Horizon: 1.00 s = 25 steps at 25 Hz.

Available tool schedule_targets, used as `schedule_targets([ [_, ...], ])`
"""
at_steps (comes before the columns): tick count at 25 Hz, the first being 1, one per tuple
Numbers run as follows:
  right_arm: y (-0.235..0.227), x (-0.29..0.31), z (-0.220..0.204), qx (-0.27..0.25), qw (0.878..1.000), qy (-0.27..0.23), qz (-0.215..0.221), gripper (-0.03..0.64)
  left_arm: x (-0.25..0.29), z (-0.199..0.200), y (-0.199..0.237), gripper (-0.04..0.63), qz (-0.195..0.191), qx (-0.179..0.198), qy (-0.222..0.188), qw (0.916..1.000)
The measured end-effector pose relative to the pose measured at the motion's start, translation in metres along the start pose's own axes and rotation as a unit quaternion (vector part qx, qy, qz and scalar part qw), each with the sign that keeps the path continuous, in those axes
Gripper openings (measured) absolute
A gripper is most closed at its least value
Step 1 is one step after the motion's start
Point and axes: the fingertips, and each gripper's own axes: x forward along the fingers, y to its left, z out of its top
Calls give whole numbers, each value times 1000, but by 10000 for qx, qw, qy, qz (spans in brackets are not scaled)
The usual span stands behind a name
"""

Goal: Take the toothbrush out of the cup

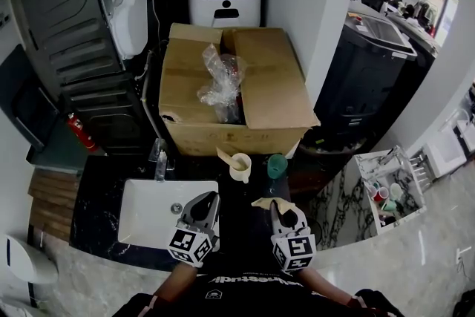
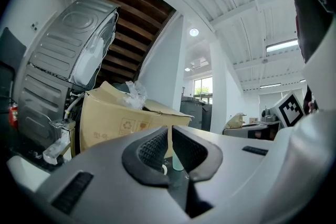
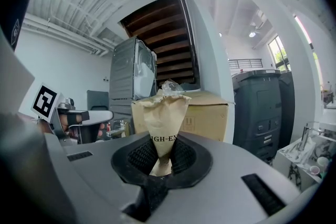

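The right gripper [image 1: 282,213] has its jaws pinched narrow on the tapered end of a tan printed paper sleeve [image 3: 167,123], which fans out wider above the pads. Whether a brush sits inside it cannot be seen. The left gripper [image 1: 204,206] has its jaws all but together with nothing between them, only a thin slit showing the box [image 1: 260,78] beyond. What looks like the toothbrush [image 1: 225,155] is a pale handle leaning out of the cream cup [image 1: 240,168], up and to the left. The cup stands in front of the box, just beside a green cup [image 1: 276,165] and near the back corner of the sink [image 1: 148,213]. Both grippers are short of the cup. The likely troubles are these. The sleeve is held only by its narrow end, so a quick swing could let it slip free or bend. The left jaws would have to open before reaching, and going in closed would shove the handle instead of catching it. The cup looks light, so a slanted pull along the leaning handle could tip it into the green cup or toward the sink.
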Motion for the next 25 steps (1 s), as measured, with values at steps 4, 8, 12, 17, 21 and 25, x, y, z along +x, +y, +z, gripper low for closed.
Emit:
schedule_targets([
  [4, 0, 1, 1, 8, 10000, 8, 2, 61, 1, 1, 2, 97, 10, -6, -36, 10000],
  [8, -1, 1, -1, 48, 10000, 6, -10, 61, 4, 0, 4, 146, -17, -42, -44, 10000],
  [12, -3, 1, -1, 65, 10000, -9, -49, 60, 13, -9, 11, 176, 4, -325, 54, 9995],
  [17, -8, -2, 0, 127, 9999, -25, -110, 61, 31, -19, 22, 192, 38, -363, 204, 9991],
  [21, -17, -6, -3, 147, 9996, 17, -227, 61, 54, -28, 32, 204, -1, -367, 311, 9988],
  [25, -22, -10, -3, 196, 9994, 29, -297, 60, 79, -41, 44, 212, 7, -277, 484, 9984],
])
